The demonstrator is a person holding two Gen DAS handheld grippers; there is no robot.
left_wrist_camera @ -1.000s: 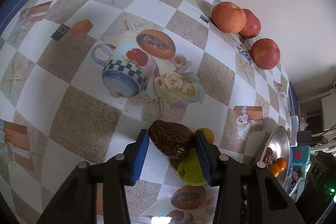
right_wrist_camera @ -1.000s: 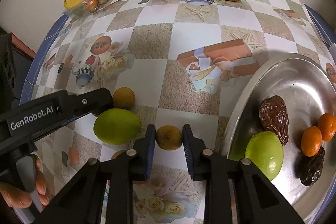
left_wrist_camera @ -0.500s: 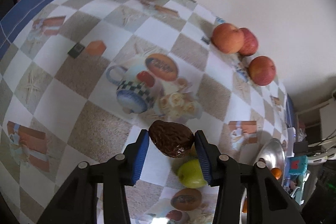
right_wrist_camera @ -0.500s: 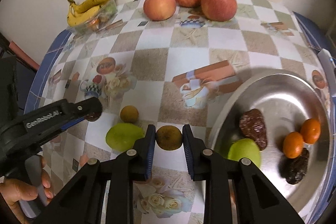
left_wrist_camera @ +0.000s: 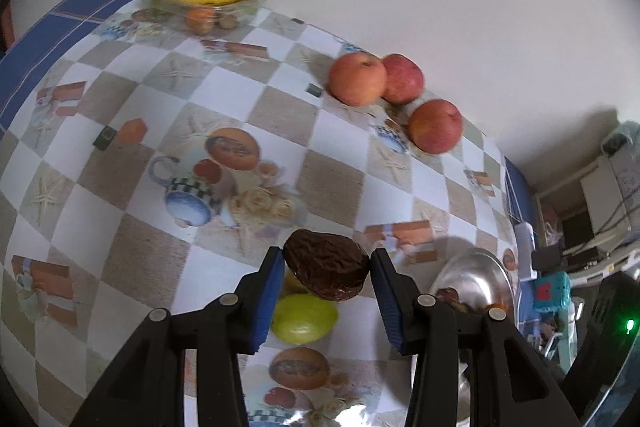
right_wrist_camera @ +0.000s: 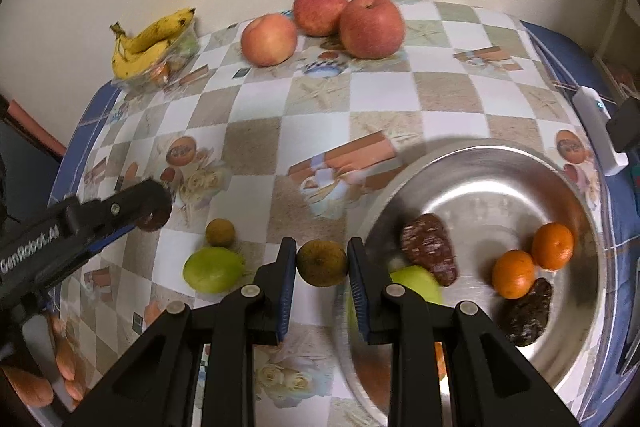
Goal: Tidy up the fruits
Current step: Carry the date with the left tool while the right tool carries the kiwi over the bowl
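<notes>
My left gripper [left_wrist_camera: 327,273] is shut on a dark brown wrinkled fruit [left_wrist_camera: 326,270], held above the table. Below it lie a green fruit [left_wrist_camera: 304,319] and a small yellow-brown one, mostly hidden. My right gripper [right_wrist_camera: 322,263] is shut on a small brown round fruit [right_wrist_camera: 322,263], also lifted. In the right wrist view the left gripper [right_wrist_camera: 154,213] shows at the left with its dark fruit. On the cloth sit a green fruit [right_wrist_camera: 212,269] and a small brown fruit [right_wrist_camera: 220,231]. The steel plate [right_wrist_camera: 500,171] holds a brown wrinkled fruit [right_wrist_camera: 430,249], a green fruit [right_wrist_camera: 416,281], two oranges [right_wrist_camera: 514,273] and another dark fruit [right_wrist_camera: 526,311].
Three apples [right_wrist_camera: 370,26] stand near the wall at the table's far edge. A clear tub with bananas [right_wrist_camera: 150,41] on top sits at the far left corner. A white device [right_wrist_camera: 598,129] lies at the right edge. A person's hand [right_wrist_camera: 44,379] holds the left gripper.
Both grippers have risen with their fruits, so the table looks farther away and more of the wall, bananas and plate shows. Both grips are unchanged.
</notes>
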